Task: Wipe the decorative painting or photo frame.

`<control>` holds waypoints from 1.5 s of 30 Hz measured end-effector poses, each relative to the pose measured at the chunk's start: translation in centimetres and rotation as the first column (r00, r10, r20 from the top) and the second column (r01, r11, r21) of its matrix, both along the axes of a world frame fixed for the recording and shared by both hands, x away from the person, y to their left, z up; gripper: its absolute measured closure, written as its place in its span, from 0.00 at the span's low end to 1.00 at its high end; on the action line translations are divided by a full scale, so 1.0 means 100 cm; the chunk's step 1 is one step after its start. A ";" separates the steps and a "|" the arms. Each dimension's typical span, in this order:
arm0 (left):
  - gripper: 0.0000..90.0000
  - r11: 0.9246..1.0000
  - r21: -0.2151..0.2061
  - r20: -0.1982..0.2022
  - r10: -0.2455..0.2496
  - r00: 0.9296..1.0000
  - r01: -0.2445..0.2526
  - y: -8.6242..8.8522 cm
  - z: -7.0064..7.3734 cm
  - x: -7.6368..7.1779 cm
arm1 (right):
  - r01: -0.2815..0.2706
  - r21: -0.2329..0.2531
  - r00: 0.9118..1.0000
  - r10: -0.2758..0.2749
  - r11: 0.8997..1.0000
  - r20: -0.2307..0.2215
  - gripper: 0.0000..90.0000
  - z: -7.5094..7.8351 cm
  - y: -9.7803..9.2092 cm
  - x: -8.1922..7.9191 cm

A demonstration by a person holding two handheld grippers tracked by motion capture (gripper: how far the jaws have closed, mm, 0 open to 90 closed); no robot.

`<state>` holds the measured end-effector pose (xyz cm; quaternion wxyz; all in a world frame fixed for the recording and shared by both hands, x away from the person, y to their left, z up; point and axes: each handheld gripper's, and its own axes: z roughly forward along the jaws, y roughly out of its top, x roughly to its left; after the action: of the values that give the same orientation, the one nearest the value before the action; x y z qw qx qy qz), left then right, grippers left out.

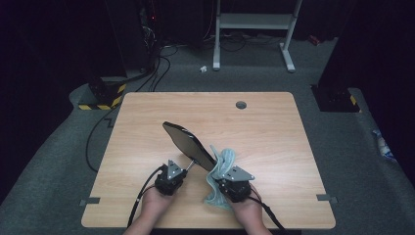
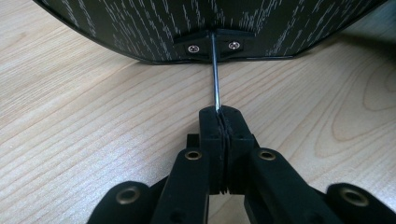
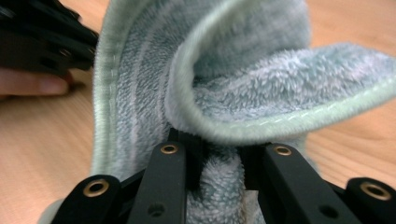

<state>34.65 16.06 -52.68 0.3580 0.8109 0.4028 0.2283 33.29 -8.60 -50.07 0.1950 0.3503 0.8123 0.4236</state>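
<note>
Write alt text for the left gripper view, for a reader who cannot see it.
The left tongs, shut, pinch a thin metal rod that runs up into a small screwed bracket on the edge of a black panel with fine white streaks. Below them lies a light wood-grain table.

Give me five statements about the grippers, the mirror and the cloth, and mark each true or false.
1. The left gripper is shut on the thin metal rod of the mirror. True.
2. The right gripper is open, holding nothing. False: it is shut on the cloth.
3. The cloth is red. False: it is pale green-blue.
4. The mirror lies flat on the table. False: it is held tilted above it.
5. The cloth is beside the mirror's near edge. True.
</note>
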 end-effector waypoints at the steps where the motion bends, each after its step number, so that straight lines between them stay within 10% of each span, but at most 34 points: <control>1: 0.98 1.000 0.001 0.001 0.001 1.000 -0.001 0.000 0.000 0.000 | 0.001 -0.011 1.000 -0.001 1.000 -0.011 0.85 -0.003 0.003 0.004; 16: 0.97 1.000 0.005 0.006 0.003 1.000 -0.003 -0.001 0.000 -0.001 | -0.006 -0.066 0.997 0.002 0.998 -0.073 0.85 -0.016 0.013 0.019; 29: 0.97 1.000 0.023 0.021 0.000 1.000 0.000 -0.002 0.000 -0.001 | -0.005 0.054 0.995 -0.001 0.999 0.099 0.85 0.042 -0.011 -0.017; 39: 0.98 1.000 0.028 0.024 -0.001 1.000 0.000 -0.004 -0.001 -0.002 | -0.059 0.095 0.973 0.036 0.994 0.228 0.84 0.091 0.006 -0.013; 45: 0.98 1.000 0.030 0.024 -0.006 1.000 0.005 -0.003 0.000 -0.002 | -0.067 0.089 0.972 0.045 0.994 0.232 0.84 0.094 0.006 -0.011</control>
<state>34.46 15.77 -52.71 0.3511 0.8145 0.3928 0.2429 32.20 -8.04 -40.68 0.2584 0.2848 0.7726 0.5051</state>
